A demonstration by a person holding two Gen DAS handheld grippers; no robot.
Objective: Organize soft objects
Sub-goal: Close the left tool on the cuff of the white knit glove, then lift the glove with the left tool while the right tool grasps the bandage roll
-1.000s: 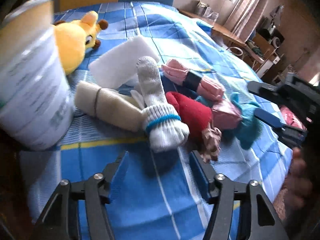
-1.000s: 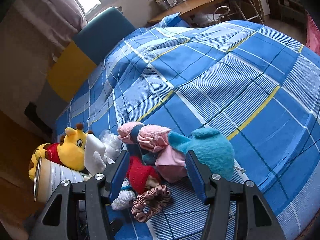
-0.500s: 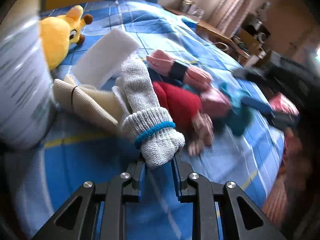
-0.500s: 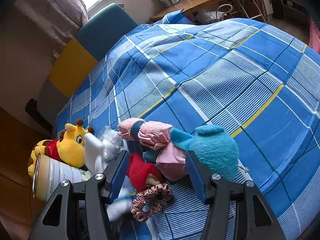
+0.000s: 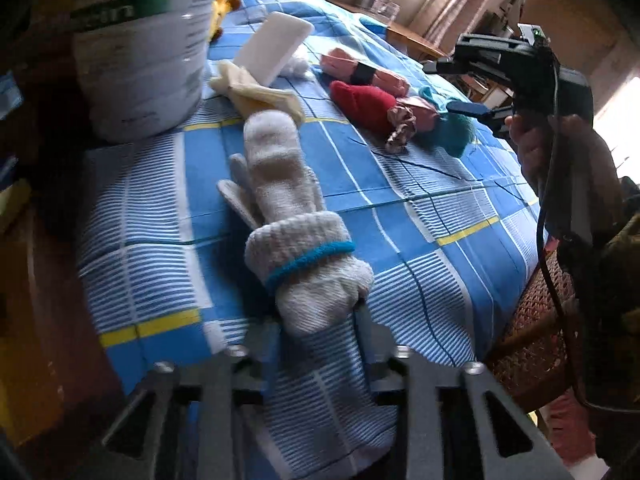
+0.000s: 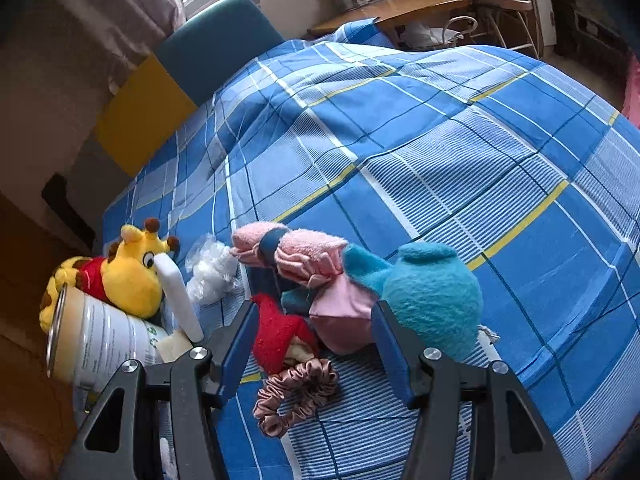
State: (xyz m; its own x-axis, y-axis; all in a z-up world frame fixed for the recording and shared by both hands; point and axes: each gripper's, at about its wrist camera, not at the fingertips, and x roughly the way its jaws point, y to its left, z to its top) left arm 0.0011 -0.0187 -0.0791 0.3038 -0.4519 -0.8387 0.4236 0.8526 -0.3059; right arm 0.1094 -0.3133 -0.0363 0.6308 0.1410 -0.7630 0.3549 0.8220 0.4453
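A white knit glove (image 5: 296, 216) with a blue band lies alone on the blue plaid bedspread (image 5: 400, 240), near the bed's edge. Its cuff sits between the fingers of my left gripper (image 5: 316, 332); the jaws are opening and the cuff looks unsqueezed. My right gripper (image 6: 314, 312) hovers open over the pile, holding nothing. Below it are a red knit piece (image 6: 280, 332), a pink cloth (image 6: 340, 316) and a brown scrunchie (image 6: 296, 392). A rolled pink towel (image 6: 296, 248) and a teal plush (image 6: 432, 292) lie just beyond.
A tin can (image 5: 140, 48) stands at the bed's left side with a giraffe plush (image 6: 128, 272), a white foam block (image 5: 276, 44) and a cream glove (image 5: 260, 96) by it. A wicker basket (image 5: 532, 320) sits off the bed's right edge, below a hand (image 5: 560, 148).
My left gripper closed on the white glove's cuff and dragged it out of the pile toward the bed's near edge; its jaws now stand wider. The right gripper stayed over the pile.
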